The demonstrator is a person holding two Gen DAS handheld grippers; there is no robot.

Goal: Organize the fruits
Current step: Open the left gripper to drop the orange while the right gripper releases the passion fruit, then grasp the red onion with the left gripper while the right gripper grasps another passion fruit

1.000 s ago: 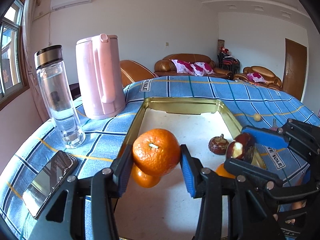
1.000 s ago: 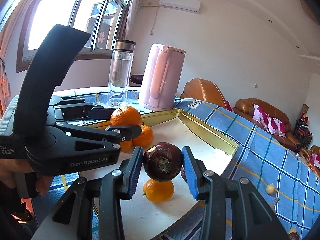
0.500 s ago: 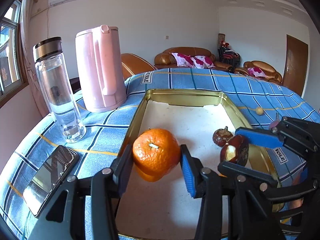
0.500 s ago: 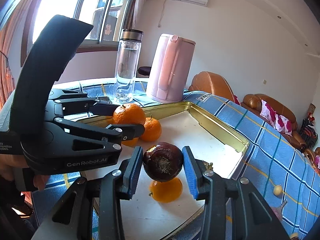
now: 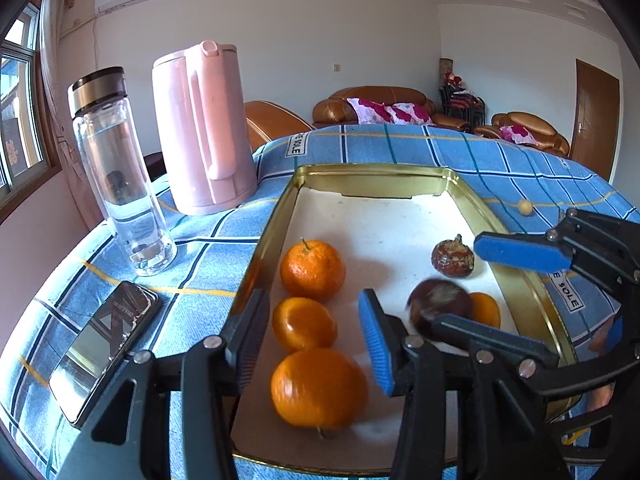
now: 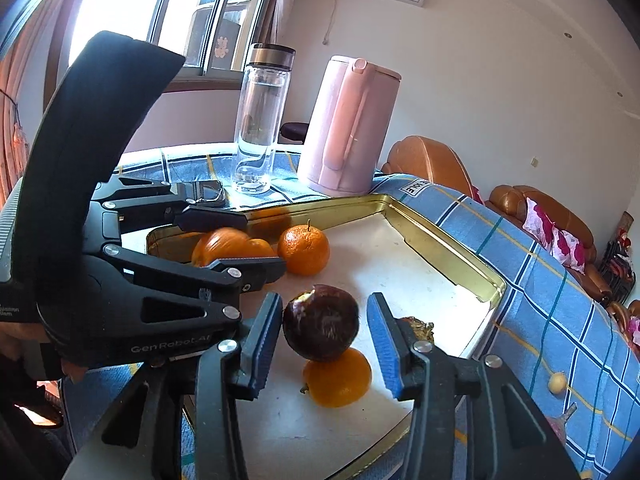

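Currently, gold tray [image 5: 280, 216]: three oranges at its left side, the nearest orange [image 5: 318, 386] lying loose just below the spread left gripper [image 5: 312, 340]. Right gripper [image 6: 325, 334]: jaws opening, dark fruit [image 6: 320, 328] between the pads, apparently released above another orange [image 6: 338, 378].

"GenRobot.AI" on the left tool [image 6: 256, 244] (side); "SOLE" on tablecloth [image 5: 400, 148].
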